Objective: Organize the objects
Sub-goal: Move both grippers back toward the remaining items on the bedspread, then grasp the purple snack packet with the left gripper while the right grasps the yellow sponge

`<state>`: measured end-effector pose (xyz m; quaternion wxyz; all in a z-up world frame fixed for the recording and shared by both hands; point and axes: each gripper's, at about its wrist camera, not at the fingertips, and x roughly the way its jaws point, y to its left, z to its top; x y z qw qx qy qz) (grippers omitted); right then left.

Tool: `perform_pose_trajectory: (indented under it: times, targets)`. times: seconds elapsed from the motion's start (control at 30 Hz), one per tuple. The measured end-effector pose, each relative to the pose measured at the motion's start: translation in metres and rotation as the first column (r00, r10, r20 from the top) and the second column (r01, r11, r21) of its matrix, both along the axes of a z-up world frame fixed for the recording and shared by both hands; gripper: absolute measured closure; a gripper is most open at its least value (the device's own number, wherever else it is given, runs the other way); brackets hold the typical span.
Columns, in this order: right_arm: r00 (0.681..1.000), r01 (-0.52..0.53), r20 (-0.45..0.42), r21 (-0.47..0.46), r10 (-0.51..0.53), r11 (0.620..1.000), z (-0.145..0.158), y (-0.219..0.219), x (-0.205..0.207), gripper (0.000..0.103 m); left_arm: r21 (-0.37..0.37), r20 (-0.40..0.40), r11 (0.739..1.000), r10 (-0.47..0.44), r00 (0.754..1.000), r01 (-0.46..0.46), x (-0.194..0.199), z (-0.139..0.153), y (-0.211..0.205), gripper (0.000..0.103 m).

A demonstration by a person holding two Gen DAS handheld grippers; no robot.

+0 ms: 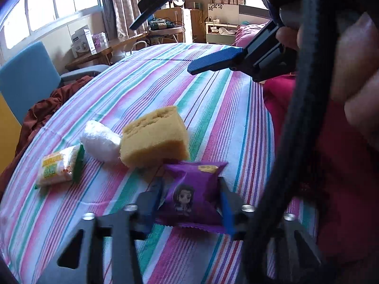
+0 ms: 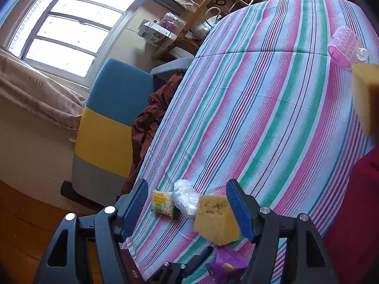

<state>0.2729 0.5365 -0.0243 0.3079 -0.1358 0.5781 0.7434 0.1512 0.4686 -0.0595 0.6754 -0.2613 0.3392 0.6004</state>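
A purple snack packet lies on the striped tablecloth, and my left gripper is shut on it, one pad pressing each side. Just beyond it sit a yellow sponge, a white crumpled plastic bag and a yellow-green packet in a row. My right gripper hovers open above the far side of the table. In the right wrist view, that gripper is empty and looks down on the sponge, bag, yellow-green packet and purple packet.
A second yellow sponge and a pink plastic roller rest near the table's far right. A blue and yellow chair with brown cloth stands at the left edge. Red fabric borders the right side.
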Motion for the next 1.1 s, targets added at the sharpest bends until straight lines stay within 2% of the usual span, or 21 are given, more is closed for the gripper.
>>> perform_pose_trajectory:
  times: [0.13, 0.2, 0.27, 0.4, 0.5, 0.63, 0.7, 0.77, 0.87, 1.03, 1.1]
  targets:
    - [0.999, -0.031, 0.036, -0.001, 0.031, 1.0, -0.001, 0.0, -0.007, 0.033, -0.002, 0.043, 0.995, 0.099, 0.994, -0.099, -0.013, -0.002, -0.024, 0.063]
    - [0.996, -0.064, 0.06, -0.005, 0.064, 0.998, -0.002, 0.0, -0.013, 0.033, -0.004, 0.061, 0.982, 0.187, 0.981, -0.187, -0.025, -0.002, -0.044, 0.063]
    - [0.991, -0.103, 0.087, -0.015, 0.104, 0.995, -0.004, 0.0, -0.021, 0.033, -0.006, 0.086, 0.957, 0.291, 0.953, -0.292, -0.042, -0.003, -0.068, 0.063]
    - [0.98, -0.131, 0.152, -0.009, 0.131, 0.991, -0.005, -0.002, -0.029, 0.033, 0.008, 0.112, 0.886, 0.461, 0.88, -0.465, -0.066, -0.006, -0.118, 0.065]
    - [0.971, -0.139, 0.197, -0.006, 0.138, 0.99, -0.007, -0.004, -0.032, 0.033, 0.032, 0.14, 0.854, 0.511, 0.848, -0.52, -0.073, -0.009, -0.143, 0.065]
    - [0.939, -0.182, 0.299, 0.005, 0.172, 0.983, -0.008, -0.007, -0.044, 0.033, 0.047, 0.153, 0.849, 0.515, 0.843, -0.527, -0.074, -0.014, -0.143, 0.065]
    - [0.902, -0.244, 0.371, 0.013, 0.222, 0.97, -0.008, -0.009, -0.057, 0.033, 0.051, 0.147, 0.849, 0.514, 0.845, -0.526, -0.074, -0.014, -0.141, 0.065]
    - [0.849, -0.313, 0.459, 0.039, 0.261, 0.949, -0.005, -0.011, -0.073, 0.033, 0.053, 0.153, 0.849, 0.513, 0.844, -0.526, -0.076, -0.015, -0.141, 0.065]
    - [0.737, -0.451, 0.586, 0.058, 0.336, 0.89, -0.002, -0.011, -0.098, 0.033, 0.056, 0.162, 0.849, 0.512, 0.844, -0.525, -0.077, -0.015, -0.142, 0.065]
    - [0.547, -0.612, 0.715, -0.014, 0.435, 0.791, -0.01, -0.011, -0.127, 0.032, 0.057, 0.177, 0.849, 0.509, 0.842, -0.525, -0.079, -0.015, -0.143, 0.065]
    - [0.485, -0.645, 0.751, -0.038, 0.448, 0.763, -0.014, -0.015, -0.134, 0.032, 0.057, 0.181, 0.849, 0.509, 0.842, -0.526, -0.079, -0.016, -0.144, 0.065]
